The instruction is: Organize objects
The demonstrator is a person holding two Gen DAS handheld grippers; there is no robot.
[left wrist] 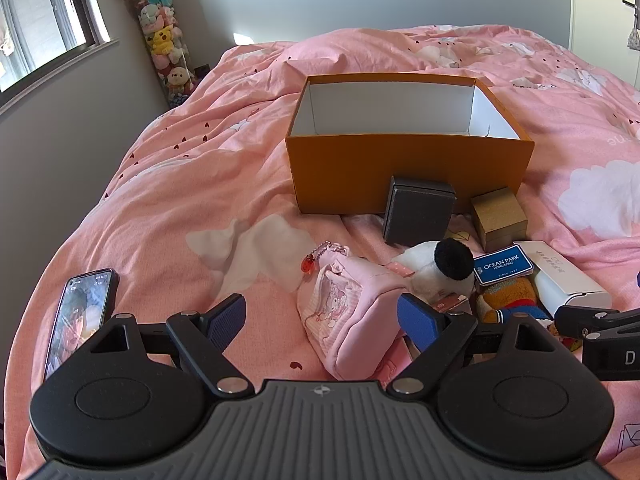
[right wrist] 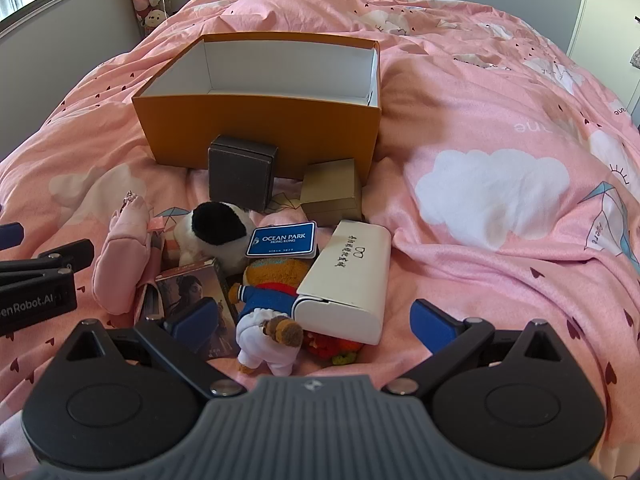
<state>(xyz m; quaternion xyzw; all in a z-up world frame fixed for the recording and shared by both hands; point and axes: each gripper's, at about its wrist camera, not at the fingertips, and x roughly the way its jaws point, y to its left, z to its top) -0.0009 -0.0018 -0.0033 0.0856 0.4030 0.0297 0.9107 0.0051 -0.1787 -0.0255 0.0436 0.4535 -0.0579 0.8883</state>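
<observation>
An empty orange box (left wrist: 408,172) (right wrist: 256,132) with a white inside stands open on the pink bed. In front of it lie a dark grey box (right wrist: 240,176), a tan box (right wrist: 330,192), a black-and-white plush (right wrist: 212,232), a blue Ocean Park card (right wrist: 282,240), a white glasses case (right wrist: 348,280) and a plush bear (right wrist: 268,304). My left gripper (left wrist: 320,320) hangs open over a pink pouch (left wrist: 352,320), its pads clear of it. My right gripper (right wrist: 314,320) is open above the bear and the case, holding nothing.
A phone (left wrist: 80,312) lies face up on the duvet at the left. A picture-printed small box (right wrist: 192,284) leans beside the pouch. A tall column of plush toys (left wrist: 164,40) stands in the corner by the window (left wrist: 40,28). The duvet (right wrist: 500,160) spreads to the right.
</observation>
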